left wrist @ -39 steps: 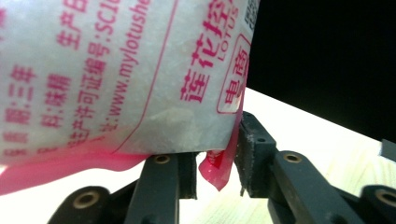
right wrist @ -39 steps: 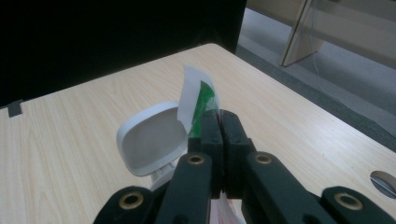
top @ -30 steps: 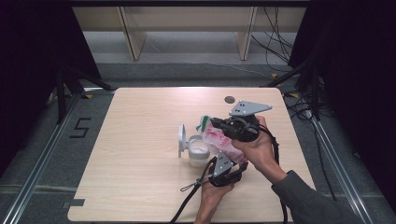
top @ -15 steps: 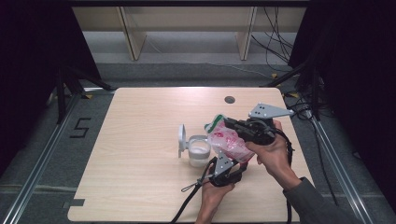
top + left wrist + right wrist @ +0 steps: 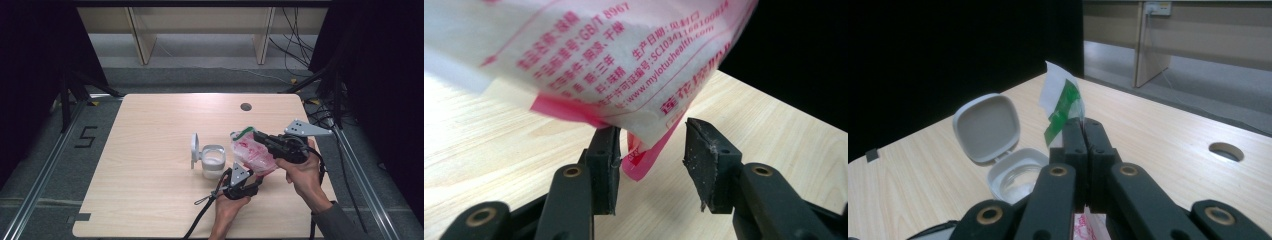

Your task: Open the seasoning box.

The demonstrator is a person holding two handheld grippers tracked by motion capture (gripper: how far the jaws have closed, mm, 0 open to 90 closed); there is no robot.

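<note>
The right gripper [image 5: 262, 138] is pinching the green-striped top edge of a crinkly plastic bag [image 5: 252, 152] printed in pink, holding it above the pale wooden table [image 5: 150, 130]. The left gripper [image 5: 650, 150] has just been opening; the bag's pink corner is hanging between its half-spread black jaws. Beside it is sitting a small white tub [image 5: 213, 160], its rounded hinged lid standing open.
</note>
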